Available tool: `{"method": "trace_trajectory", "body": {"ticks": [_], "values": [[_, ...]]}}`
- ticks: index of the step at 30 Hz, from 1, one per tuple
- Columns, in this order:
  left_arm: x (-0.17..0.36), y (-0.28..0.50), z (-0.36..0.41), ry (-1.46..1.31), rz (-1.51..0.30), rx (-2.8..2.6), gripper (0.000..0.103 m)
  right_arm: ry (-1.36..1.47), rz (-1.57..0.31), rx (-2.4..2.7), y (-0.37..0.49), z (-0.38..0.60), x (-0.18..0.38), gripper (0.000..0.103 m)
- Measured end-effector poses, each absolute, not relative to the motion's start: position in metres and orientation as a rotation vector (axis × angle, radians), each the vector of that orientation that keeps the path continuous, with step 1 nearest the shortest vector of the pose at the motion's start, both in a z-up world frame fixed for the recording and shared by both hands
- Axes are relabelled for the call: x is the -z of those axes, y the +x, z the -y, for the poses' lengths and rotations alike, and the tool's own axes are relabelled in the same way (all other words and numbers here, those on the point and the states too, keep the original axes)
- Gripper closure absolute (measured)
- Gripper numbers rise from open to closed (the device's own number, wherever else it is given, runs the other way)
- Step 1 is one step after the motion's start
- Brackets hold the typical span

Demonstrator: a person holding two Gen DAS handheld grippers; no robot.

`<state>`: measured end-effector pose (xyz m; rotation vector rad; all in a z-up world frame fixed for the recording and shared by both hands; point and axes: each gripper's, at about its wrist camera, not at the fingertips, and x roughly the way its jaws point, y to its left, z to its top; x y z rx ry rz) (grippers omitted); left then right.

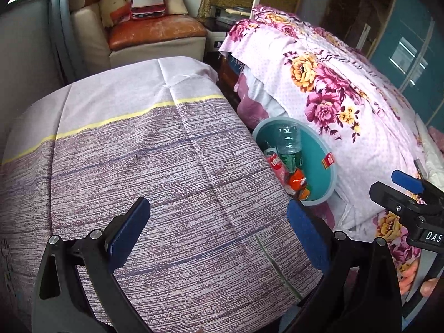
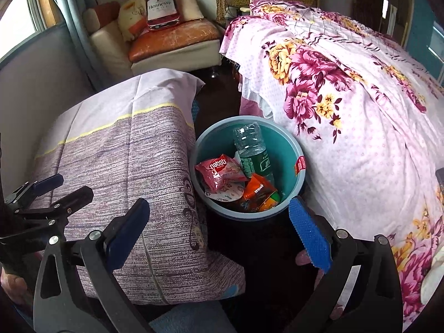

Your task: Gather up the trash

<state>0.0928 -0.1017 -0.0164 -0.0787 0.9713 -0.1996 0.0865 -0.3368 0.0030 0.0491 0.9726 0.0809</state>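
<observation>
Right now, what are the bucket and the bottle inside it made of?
The bucket looks like plastic: smooth teal walls, a molded paler rim and a dull sheen. The bottle seems thin clear plastic, since you can see through its dented top; a green label wraps its lower part. The wrappers beside it look like crinkly printed foil or plastic film.

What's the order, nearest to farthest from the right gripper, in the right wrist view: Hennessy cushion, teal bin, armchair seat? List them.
From the right gripper:
1. Teal bin, on the floor just ahead, between the covered table and the bed.
2. Armchair seat, orange, far back left of centre.
3. Hennessy cushion, propped behind the seat against the chair's back.
</observation>
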Motion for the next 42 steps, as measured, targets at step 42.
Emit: {"method": "trace_trajectory", "body": {"ticks": [42], "values": [[0.039, 0.105, 0.080, -0.067, -0.960, 0.098, 0.004, 0.077, -1.055, -0.078, 0.113, 0.331, 0.033, 0.007]]}}
